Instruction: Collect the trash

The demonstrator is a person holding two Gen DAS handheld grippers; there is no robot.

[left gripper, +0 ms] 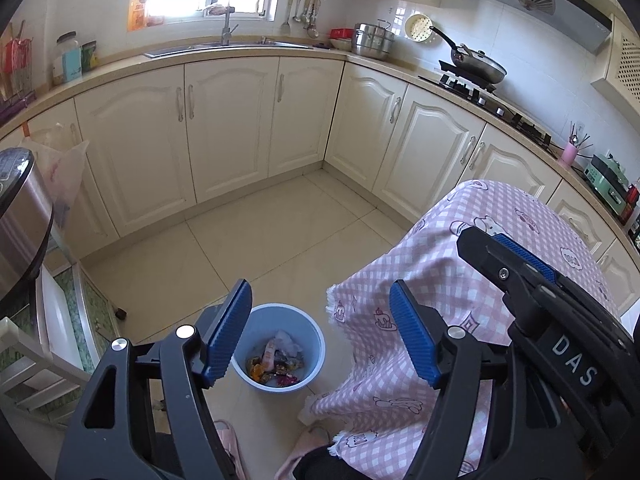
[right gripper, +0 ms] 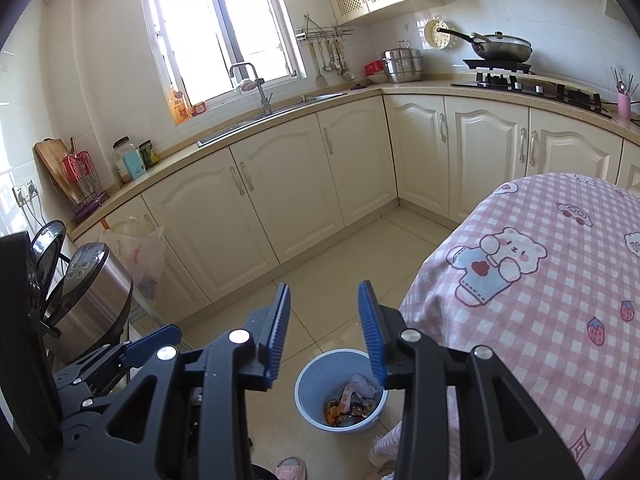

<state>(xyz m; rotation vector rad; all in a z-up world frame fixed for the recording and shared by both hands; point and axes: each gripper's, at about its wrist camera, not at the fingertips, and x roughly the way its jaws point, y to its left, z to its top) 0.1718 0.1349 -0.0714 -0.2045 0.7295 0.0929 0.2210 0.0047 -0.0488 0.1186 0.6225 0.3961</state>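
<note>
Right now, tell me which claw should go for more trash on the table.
Probably the right. Both claws are empty above the blue bin, but the right claw looks onto the pink checked tablecloth, while the left claw sits farther off. No trash shows on it.

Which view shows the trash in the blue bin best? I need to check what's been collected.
The left wrist view: the bin sits unobstructed between the fingers. In the right wrist view, a finger overlaps its rim.

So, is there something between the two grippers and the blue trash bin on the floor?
Nothing visible stands in the way. The blue bin sits open on the bare floor beside the pink checked tablecloth, wrappers already inside. The left gripper and right gripper are above it, both open and empty.
</note>
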